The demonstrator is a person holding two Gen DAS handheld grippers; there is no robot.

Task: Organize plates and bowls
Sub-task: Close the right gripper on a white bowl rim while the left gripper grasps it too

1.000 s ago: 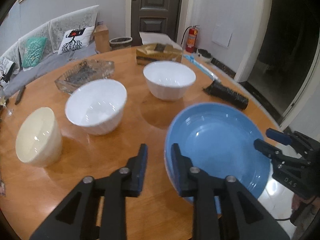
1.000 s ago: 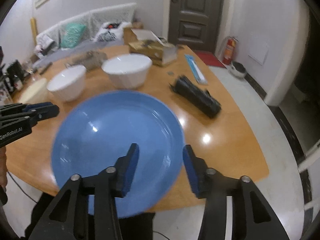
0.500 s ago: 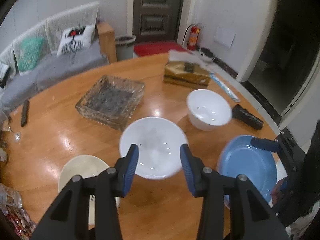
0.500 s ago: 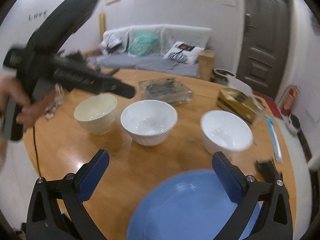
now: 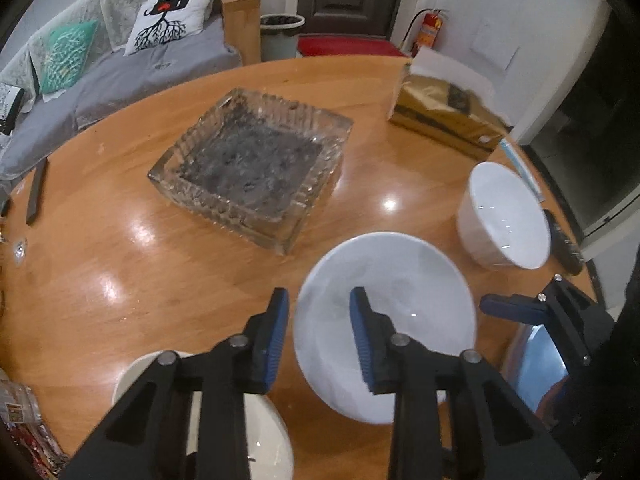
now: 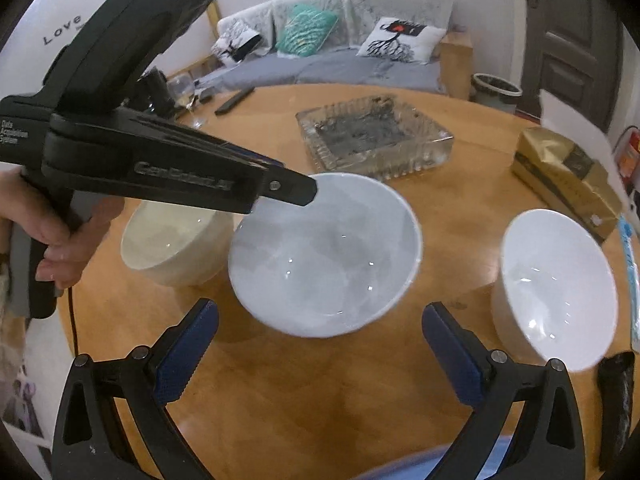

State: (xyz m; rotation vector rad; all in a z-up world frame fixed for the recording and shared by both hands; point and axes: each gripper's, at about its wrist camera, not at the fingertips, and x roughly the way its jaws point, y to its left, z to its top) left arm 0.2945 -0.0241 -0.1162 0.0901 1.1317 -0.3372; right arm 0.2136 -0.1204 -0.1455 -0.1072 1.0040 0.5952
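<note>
Fingers of the left gripper (image 5: pixel 318 336) have just been closing and now straddle the near-left rim of the middle white bowl (image 5: pixel 400 280); whether the pads press it yet I cannot tell. The right gripper (image 6: pixel 320 354) has let go of the blue plate (image 5: pixel 536 368), which lies at the desk's (image 5: pixel 120 240) near edge, and its fingers stand wide apart before that bowl. Judging by this, the plate is placed and bowl-stacking begins, perhaps with the cream bowl (image 6: pixel 168 244) beside it.
</note>
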